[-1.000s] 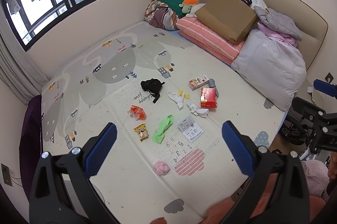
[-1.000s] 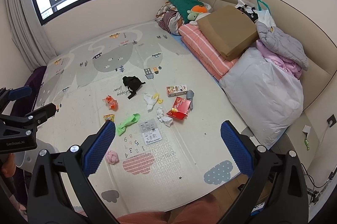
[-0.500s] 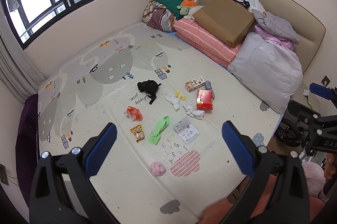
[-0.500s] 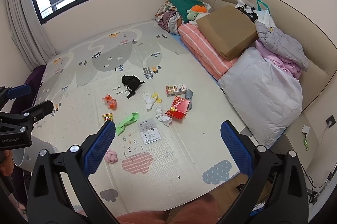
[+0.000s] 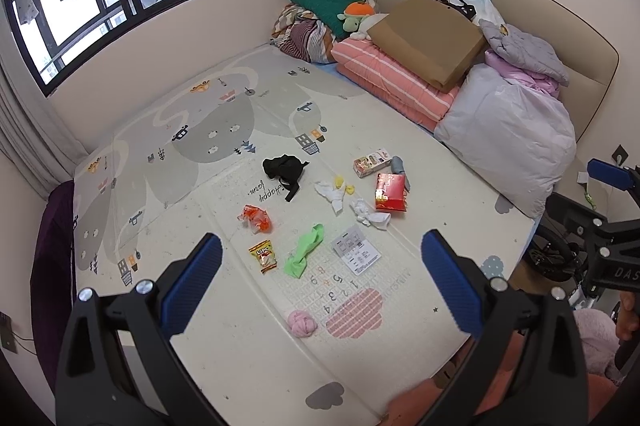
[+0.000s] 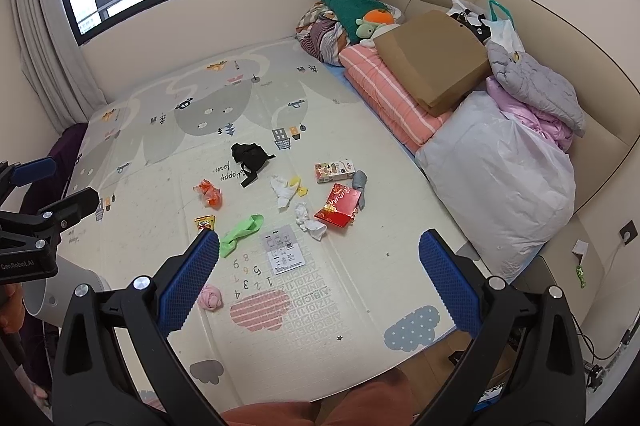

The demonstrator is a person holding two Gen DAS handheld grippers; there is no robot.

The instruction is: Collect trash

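Trash lies scattered mid-mat: a red packet (image 5: 390,192) (image 6: 338,205), a small printed box (image 5: 371,162) (image 6: 334,170), an orange wrapper (image 5: 256,218) (image 6: 209,193), a yellow snack packet (image 5: 263,256) (image 6: 204,223), crumpled white tissues (image 5: 369,213) (image 6: 310,220), a paper leaflet (image 5: 355,253) (image 6: 283,252). A green cloth (image 5: 303,255), a black garment (image 5: 285,167) and a pink ball (image 5: 302,323) lie among them. My left gripper (image 5: 320,278) and right gripper (image 6: 319,274) are both open and empty, held well above the mat's near part.
A patterned play mat (image 5: 192,129) covers the bed. Folded bedding (image 5: 392,81), a cardboard box (image 5: 428,37) and a large white bag (image 5: 508,133) line the right side by the headboard. A white bin (image 6: 44,300) stands at the left edge. A window is at the back.
Both grippers have drawn back and up slightly, so the mat and the trash look a little farther off. Both jaws stay open.
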